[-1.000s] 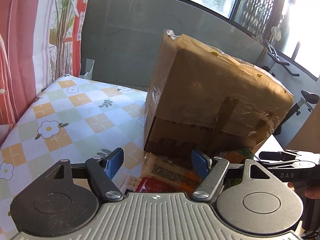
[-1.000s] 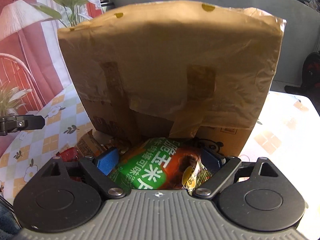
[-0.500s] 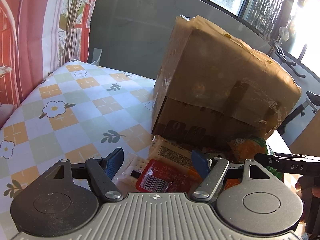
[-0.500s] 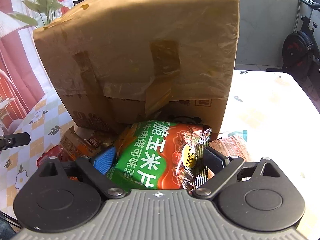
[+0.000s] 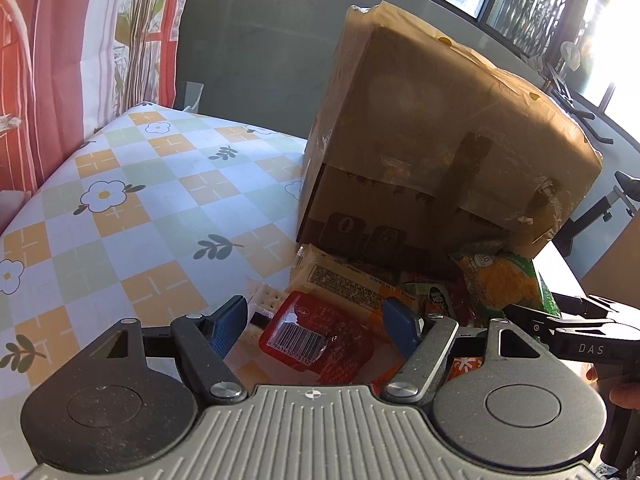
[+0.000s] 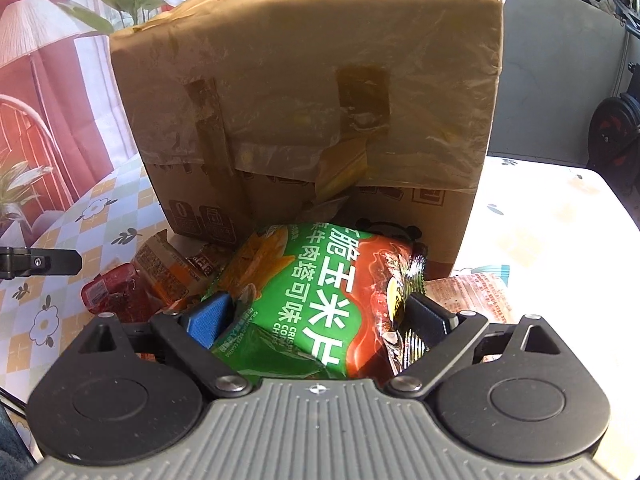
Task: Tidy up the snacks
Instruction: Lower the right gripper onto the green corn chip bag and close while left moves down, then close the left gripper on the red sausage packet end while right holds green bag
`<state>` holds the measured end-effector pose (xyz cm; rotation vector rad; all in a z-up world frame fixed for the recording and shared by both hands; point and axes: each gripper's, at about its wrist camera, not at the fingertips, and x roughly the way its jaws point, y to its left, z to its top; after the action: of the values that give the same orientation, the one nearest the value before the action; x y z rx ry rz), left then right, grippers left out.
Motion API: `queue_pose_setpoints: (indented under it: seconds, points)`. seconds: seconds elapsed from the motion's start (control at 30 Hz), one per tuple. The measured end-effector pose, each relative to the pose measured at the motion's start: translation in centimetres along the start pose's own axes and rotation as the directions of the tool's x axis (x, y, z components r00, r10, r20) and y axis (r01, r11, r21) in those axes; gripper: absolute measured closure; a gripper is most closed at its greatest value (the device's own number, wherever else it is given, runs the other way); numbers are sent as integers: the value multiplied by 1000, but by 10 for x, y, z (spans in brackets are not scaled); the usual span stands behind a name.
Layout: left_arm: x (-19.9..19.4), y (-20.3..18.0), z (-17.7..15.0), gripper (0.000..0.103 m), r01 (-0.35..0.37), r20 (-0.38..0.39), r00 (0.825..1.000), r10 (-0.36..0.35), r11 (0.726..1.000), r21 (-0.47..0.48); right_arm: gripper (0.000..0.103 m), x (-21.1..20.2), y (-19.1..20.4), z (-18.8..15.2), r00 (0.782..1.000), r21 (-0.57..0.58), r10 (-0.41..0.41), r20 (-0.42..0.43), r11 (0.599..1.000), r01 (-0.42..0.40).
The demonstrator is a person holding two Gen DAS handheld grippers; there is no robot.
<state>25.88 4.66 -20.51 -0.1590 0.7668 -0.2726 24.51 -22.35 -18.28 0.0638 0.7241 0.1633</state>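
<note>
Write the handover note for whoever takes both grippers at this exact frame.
Left gripper: open, empty, a red packet between its fingers.
Right gripper: open around the green chips bag, not clamped.
Snacks lie piled on the table against the front of the cardboard box, an orange packet among them.
Done: nothing visibly sorted.
Left: grasp and sort every snack.

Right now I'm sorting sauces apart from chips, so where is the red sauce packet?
In the left wrist view, the red sauce packet lies on the tablecloth between the open left gripper fingers, in front of the cardboard box.
</note>
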Motion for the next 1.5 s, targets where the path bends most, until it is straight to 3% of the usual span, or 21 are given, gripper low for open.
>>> queue_pose_setpoints:
  seconds: [0.3,0.5,0.8,1.1,1.13,1.5]
  points:
    - [2,-6,-7,28,7,-36,999,-6,1000,18,25,-13,-4,-6,996,-75,80,38,994,-77]
    - [1,-13,-14,31,19,-59,998,-17,999,33,27,-24,-12,-12,986,-16,156,62,988,-155]
    - [12,-16,-21,39,31,-126,991,-32,999,-14,27,-39,-15,-15,978,-7,182,104,983,-182]
    - [43,-21,-19,43,-56,-187,980,66,996,63,27,-43,-18,-21,977,18,178,115,983,-181]
    - [45,-21,-21,46,-57,-196,978,68,997,61,27,-44,-17,-21,977,16,176,119,984,-180]
    - [34,-10,-24,45,-123,-176,977,123,992,14,27,-43,-18,-22,975,22,186,120,981,-190]
